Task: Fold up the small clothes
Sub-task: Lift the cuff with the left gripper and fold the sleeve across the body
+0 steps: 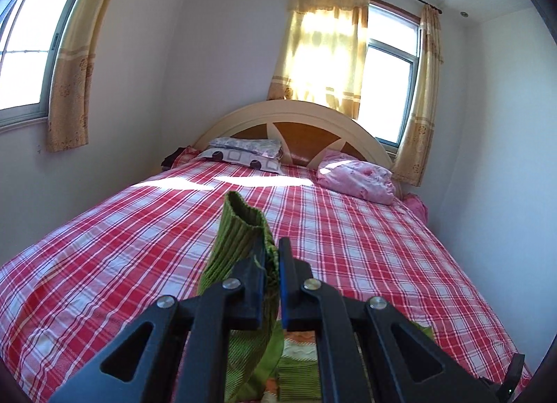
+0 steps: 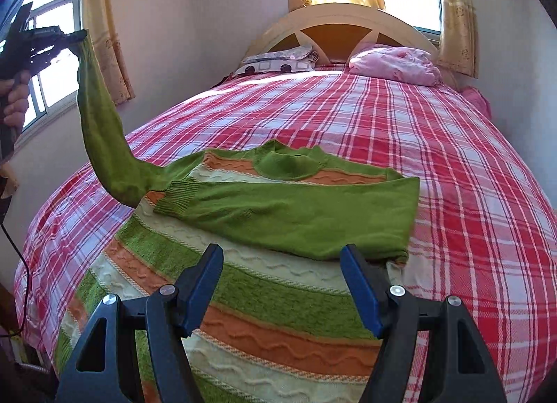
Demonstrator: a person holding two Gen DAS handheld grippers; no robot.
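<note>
A small knitted sweater (image 2: pixel 264 284) with green, orange and cream stripes lies flat on the bed. One green sleeve (image 2: pixel 296 208) is folded across its chest. The other green sleeve (image 2: pixel 101 131) is pulled up and to the left, off the bed. My left gripper (image 1: pixel 269 246) is shut on that sleeve's ribbed cuff (image 1: pixel 243 225), and in the right wrist view it (image 2: pixel 75 36) is high at the left, held by a hand (image 2: pixel 15 100). My right gripper (image 2: pixel 282 253) hovers open over the sweater's body, nothing between its fingers.
The bed (image 1: pixel 365 246) has a red and white plaid sheet. Patterned pillows (image 1: pixel 243 152) and a pink bundle (image 1: pixel 358 176) lie by the arched headboard (image 1: pixel 296 117). Windows with yellow curtains (image 1: pixel 323 41) are behind and to the left. A black cable (image 2: pixel 21 263) hangs beside the bed's left edge.
</note>
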